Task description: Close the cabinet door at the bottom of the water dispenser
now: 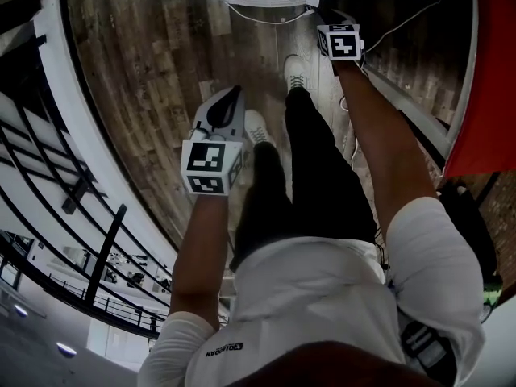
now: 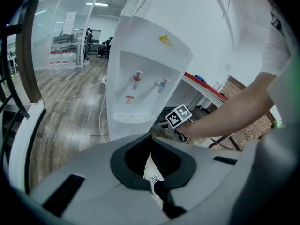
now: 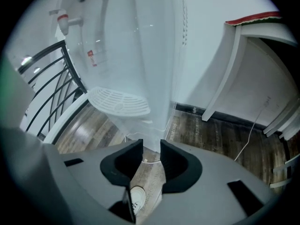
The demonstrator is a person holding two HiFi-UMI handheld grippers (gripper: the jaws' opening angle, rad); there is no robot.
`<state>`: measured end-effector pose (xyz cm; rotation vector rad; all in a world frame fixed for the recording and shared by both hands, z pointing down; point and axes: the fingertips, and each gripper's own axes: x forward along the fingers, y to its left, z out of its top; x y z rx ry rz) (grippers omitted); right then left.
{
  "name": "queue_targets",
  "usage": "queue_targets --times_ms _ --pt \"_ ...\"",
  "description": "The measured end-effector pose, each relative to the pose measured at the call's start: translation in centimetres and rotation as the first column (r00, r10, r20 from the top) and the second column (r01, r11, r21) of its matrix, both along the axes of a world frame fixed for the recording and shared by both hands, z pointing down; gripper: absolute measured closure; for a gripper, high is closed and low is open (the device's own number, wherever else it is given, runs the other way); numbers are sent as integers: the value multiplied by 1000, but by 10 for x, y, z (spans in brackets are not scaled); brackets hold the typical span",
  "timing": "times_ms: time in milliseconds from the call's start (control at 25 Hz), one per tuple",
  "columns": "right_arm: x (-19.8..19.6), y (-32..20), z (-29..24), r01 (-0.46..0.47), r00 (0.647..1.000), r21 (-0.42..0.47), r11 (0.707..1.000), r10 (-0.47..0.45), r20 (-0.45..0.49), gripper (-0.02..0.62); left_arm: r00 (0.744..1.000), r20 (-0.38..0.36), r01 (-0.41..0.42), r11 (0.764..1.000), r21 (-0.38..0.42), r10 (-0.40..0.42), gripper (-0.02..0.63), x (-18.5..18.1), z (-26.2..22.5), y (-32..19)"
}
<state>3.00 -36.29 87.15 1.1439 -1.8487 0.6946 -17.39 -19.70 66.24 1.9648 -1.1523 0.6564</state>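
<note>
Water dispenser (image 2: 145, 69) is standing on the wooden floor (image 1: 161, 63) against a white wall, just left of a red-topped desk (image 3: 255, 18), and the person is facing it. Off to the left, a railing (image 1: 107, 252) is running along the floor's edge. The left arm is hanging bent and low, holding the left gripper (image 1: 234, 95) beside the left shoe (image 1: 255, 126) and well short of the dispenser. Its jaws are pressing together at the tips with nothing between them. The right arm is stretching out nearly straight, bringing the right gripper (image 3: 146, 149) close to the dispenser's lower front. Its jaws are standing a little apart and gripping nothing, with floor and a white cable (image 3: 146, 161) showing in the gap. The dispenser is showing a white body, with a red tap (image 2: 137, 78) and a pale tap (image 2: 162, 83) set in a recess and a perforated drip tray (image 3: 119, 101) jutting out beneath them. Below the tray the front is showing only as plain, blurred white, so the cabinet door cannot be told from the body, nor whether it is ajar.
</note>
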Motion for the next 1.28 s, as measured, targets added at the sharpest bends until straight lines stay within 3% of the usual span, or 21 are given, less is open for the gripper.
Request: queue_targets --times_ms 280,520,600,760,1040,1280 --pt "-4 45 -49 -19 1000 22 1000 19 7 472 998 15 -59 993 106 58 607 -4 -51 7" --pt "-4 93 -92 -40 999 14 999 40 18 476 999 2 -46 989 144 46 607 -15 -102 29" --pt "-6 107 -104 -61 998 5 998 61 31 522 998 13 -59 986 159 57 607 -19 -113 40" --pt "-18 132 -139 -98 991 15 995 96 90 552 997 7 -72 982 172 72 607 -22 -133 66" --pt "-71 175 -237 60 980 130 990 -83 178 572 994 -14 -101 964 244 108 607 -21 -179 95" --pt "-126 217 -327 174 927 189 966 -225 301 572 991 -17 -119 939 323 132 607 -23 -225 107"
